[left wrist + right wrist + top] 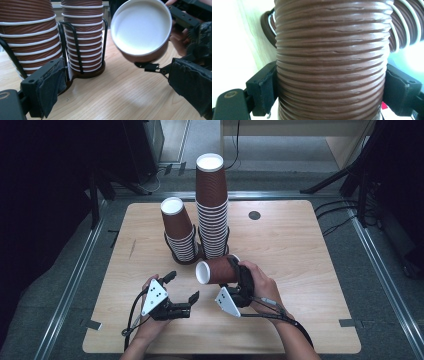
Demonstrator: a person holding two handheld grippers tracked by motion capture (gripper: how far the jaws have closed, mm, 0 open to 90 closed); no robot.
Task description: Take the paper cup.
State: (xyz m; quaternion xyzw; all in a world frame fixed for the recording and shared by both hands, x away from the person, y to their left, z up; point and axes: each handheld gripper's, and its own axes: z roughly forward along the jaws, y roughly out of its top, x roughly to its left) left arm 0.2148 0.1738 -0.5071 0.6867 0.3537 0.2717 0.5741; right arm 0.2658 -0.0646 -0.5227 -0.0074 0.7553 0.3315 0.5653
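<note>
Lab or test-bench setting, as indicated by a bare wooden table (300, 250) framed by metal floor rails (75, 280), with loose cables (335, 217) at far right and dark stand legs (100, 190) at far left.

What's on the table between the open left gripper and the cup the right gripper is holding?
Nothing: in the high view, bare wood separates the left gripper from the held cup. The left gripper view shows the same, with its jaws apart and empty.
</note>
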